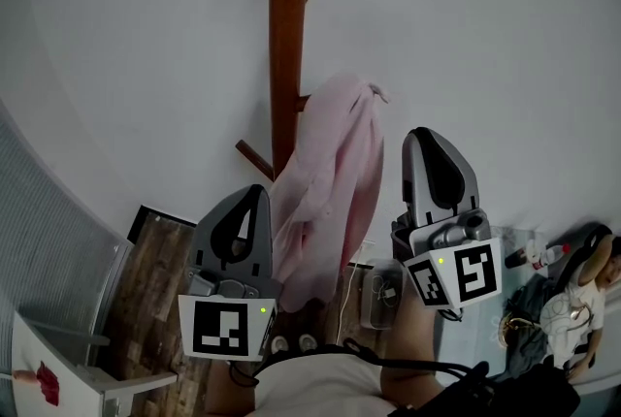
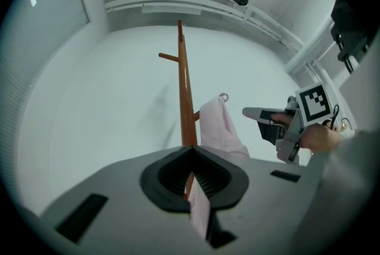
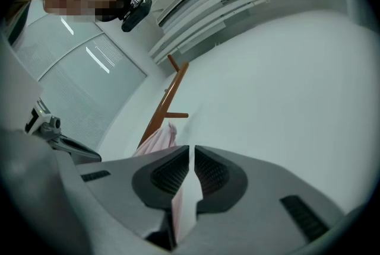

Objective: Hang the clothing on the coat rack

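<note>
Holding my left tongs (image 1: 256,192) and right tongs (image 1: 423,135) pressed together, I carry nothing, since the pink garment (image 1: 335,182) hangs on the coat rack (image 1: 288,37) itself.

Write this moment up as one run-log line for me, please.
pink garment: hanging on coat rack | left gripper: shut, empty | right gripper: shut, empty

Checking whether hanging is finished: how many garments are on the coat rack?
1: a pink garment hanging from a peg on the right of the wooden coat rack; anything behind it is hidden.
</note>
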`<state>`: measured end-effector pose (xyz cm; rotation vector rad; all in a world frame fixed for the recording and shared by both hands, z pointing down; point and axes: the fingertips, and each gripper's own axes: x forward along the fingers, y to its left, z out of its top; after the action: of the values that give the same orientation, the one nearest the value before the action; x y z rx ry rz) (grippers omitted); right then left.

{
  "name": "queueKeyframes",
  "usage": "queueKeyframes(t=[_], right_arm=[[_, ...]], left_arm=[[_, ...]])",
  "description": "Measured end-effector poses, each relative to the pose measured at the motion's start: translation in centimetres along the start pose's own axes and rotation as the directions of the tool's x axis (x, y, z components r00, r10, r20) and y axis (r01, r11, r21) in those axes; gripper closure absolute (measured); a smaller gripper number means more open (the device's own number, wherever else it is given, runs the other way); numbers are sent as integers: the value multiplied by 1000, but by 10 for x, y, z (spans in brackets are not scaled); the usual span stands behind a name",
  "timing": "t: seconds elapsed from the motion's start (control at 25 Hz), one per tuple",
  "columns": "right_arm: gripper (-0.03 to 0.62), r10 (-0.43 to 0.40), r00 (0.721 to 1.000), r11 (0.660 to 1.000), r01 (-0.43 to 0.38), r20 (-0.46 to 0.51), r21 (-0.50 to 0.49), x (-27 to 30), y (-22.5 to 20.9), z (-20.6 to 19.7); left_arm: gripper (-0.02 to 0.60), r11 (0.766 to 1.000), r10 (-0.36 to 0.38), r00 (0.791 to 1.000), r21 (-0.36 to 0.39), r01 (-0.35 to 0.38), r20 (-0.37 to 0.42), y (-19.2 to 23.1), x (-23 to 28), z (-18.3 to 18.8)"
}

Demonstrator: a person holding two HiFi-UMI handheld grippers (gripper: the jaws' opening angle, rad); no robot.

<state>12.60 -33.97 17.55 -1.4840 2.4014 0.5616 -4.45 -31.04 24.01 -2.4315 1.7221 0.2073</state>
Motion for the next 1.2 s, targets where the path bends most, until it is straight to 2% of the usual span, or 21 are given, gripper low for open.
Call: queueKeyframes(t=[0.12, 0.32, 0.56, 0.72, 1.0, 1.2], right_arm=[[568, -1, 1000, 1000, 1, -10, -14, 1, -1, 0], [574, 17, 999, 1000, -16, -35, 18, 6, 3, -8], [577, 0, 998, 999, -3, -56, -45, 8, 4, -7], [577, 7, 998, 999, -9, -55, -39, 12, 5, -7], [576, 6, 999, 999, -8, -47, -37, 15, 4, -6], [577, -1, 999, 998, -2, -49, -63, 17, 4, -7]], left_arm=[[569, 1000, 1, 1000, -4, -1, 2, 0, 2, 2], [569, 1000, 22, 1000, 0, -22, 5, -1, 5, 8], [569, 999, 43, 999, 2, -43, 9, 1, 8, 12], [569, 999, 46, 999, -5, -46, 5, 2, 7, 13], [569, 998, 53, 999, 34, -53, 2, 5, 9, 16], [569, 998, 58, 998, 34, -58, 6, 5, 10, 17]])
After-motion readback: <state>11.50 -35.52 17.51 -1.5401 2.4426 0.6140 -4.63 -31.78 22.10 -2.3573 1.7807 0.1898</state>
